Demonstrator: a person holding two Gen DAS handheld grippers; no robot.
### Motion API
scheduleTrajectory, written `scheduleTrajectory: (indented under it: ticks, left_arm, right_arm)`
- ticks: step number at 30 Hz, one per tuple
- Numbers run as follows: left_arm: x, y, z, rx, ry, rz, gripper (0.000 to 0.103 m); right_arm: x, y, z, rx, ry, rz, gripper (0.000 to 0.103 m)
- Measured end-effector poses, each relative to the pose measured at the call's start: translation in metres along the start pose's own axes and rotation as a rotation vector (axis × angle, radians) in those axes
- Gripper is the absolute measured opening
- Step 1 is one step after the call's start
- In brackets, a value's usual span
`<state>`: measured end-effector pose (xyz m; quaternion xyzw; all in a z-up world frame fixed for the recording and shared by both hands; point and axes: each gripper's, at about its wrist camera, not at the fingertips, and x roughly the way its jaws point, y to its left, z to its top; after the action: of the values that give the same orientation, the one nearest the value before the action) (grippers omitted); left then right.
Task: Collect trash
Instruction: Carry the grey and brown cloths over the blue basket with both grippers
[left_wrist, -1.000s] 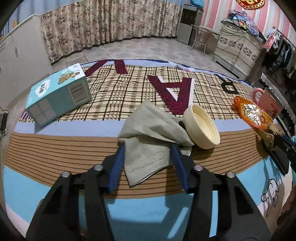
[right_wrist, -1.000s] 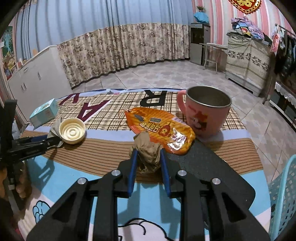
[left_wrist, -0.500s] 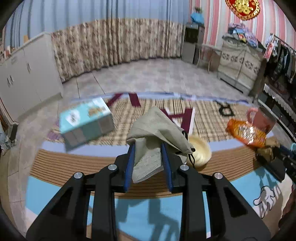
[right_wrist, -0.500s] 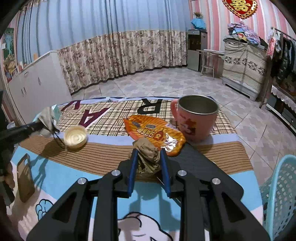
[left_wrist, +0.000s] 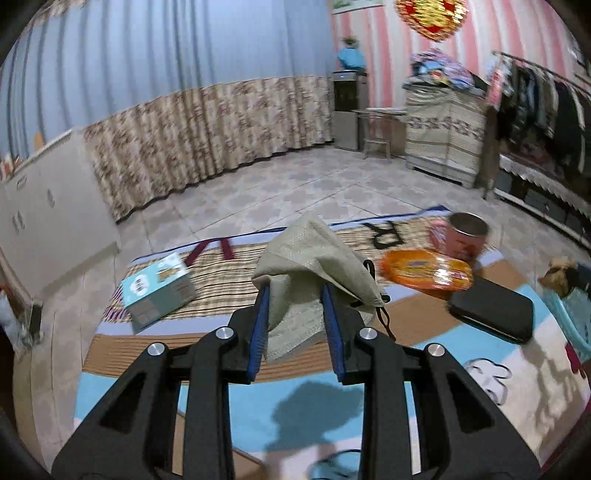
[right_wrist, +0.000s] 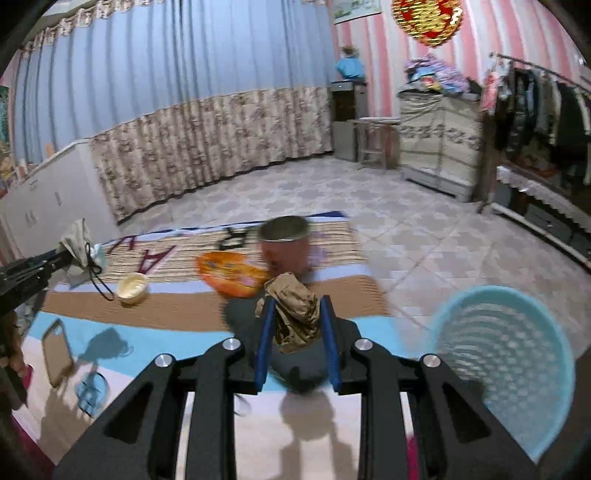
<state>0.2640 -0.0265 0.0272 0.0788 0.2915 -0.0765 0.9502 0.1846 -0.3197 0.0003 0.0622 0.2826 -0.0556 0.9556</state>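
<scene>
My left gripper (left_wrist: 295, 291) is shut on a grey-green face mask (left_wrist: 314, 258) and holds it well above the table; its black ear loop hangs down. It also shows at the far left of the right wrist view (right_wrist: 77, 240). My right gripper (right_wrist: 297, 306) is shut on a crumpled brown paper wad (right_wrist: 295, 314), lifted above the table's right end. A light blue mesh trash basket (right_wrist: 506, 354) stands on the floor to the right of it. An orange snack wrapper (right_wrist: 231, 273) and a cream round lid (right_wrist: 131, 286) lie on the table.
A pink mug (right_wrist: 284, 243) stands behind the wrapper. A black flat case (left_wrist: 491, 314) lies at the table's right. A blue tissue box (left_wrist: 159, 291) sits at the left. A phone (right_wrist: 55, 350) lies near the front edge. The patterned tablecloth (left_wrist: 221, 273) covers the table.
Both grippers have risen higher above the table with their loads. The right gripper has swung right, so the blue basket has come into its view.
</scene>
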Motion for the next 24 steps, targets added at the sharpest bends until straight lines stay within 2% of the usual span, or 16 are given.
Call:
scheduleTrajectory:
  ticks: [3,7,11,17,24]
  left_arm:
    - [-0.008,-0.035,0.006,0.026,-0.007,-0.036,0.027]
    - [-0.020,-0.083,0.014,0.035,-0.021,-0.125,0.027]
    - [-0.031,-0.136,0.014,0.079,-0.041,-0.166,0.028]
    - [-0.034,-0.203,0.006,0.117,-0.019,-0.245,0.028]
    - [-0.035,-0.261,0.000,0.153,-0.005,-0.292,0.028]
  right_arm:
    - [-0.020,-0.039,-0.006,0.036,-0.001,-0.060,0.025]
    - [-0.041,-0.086,-0.018,0.074,-0.002,-0.115,0.025]
    - [-0.058,-0.130,-0.027,0.120,-0.005,-0.160,0.025]
    - [-0.071,-0.169,-0.035,0.157,-0.010,-0.200,0.025]
    - [-0.080,-0.201,-0.033,0.211,-0.034,-0.223,0.025]
